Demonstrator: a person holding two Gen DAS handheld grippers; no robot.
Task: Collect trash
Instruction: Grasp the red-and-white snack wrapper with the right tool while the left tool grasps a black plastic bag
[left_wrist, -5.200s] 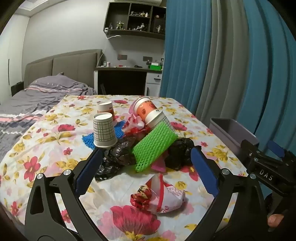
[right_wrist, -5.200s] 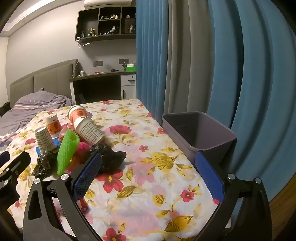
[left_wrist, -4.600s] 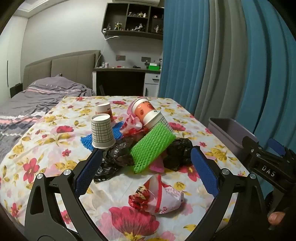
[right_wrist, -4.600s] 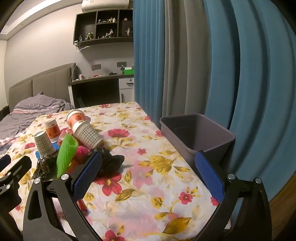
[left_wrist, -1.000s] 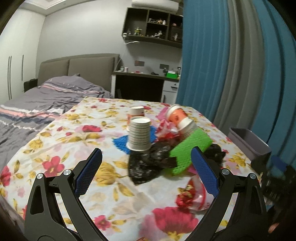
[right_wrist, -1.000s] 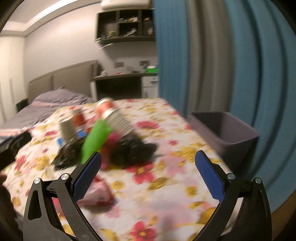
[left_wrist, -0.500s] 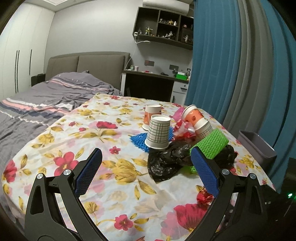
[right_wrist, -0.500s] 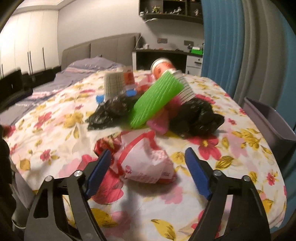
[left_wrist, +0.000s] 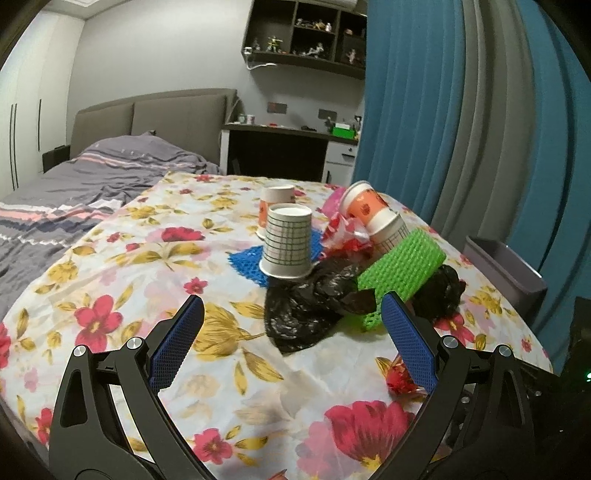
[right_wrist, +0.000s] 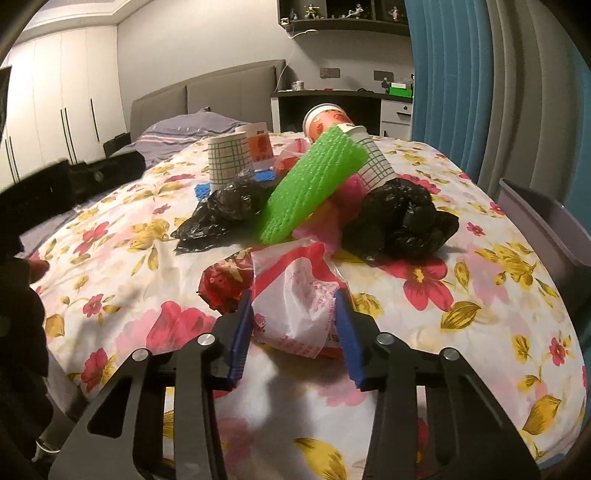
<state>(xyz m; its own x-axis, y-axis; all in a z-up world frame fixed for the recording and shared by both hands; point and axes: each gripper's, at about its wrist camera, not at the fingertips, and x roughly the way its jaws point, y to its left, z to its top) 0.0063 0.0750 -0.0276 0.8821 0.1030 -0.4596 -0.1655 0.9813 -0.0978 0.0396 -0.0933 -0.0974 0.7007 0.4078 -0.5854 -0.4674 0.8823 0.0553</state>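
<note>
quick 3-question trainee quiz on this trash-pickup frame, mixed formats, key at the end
1. True or false: the right hand-held gripper has the red-and-white wrapper between its pads.
2. What leans across the pile? A) green foam net B) a glass bottle C) a book
3. Fill in: the grid-pattern cup stands ____ on the floral tablecloth.

Key: 1 true; 2 A; 3 upside down

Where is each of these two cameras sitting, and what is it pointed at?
Left wrist: on the left gripper, facing across the floral table at the trash pile; its blue-padded fingers show, spread apart.
Right wrist: on the right gripper, its fingers against a red-and-white wrapper; a fingertip shows at the left edge.
Shared: green foam net, black bags, paper cups, grey bin.
</note>
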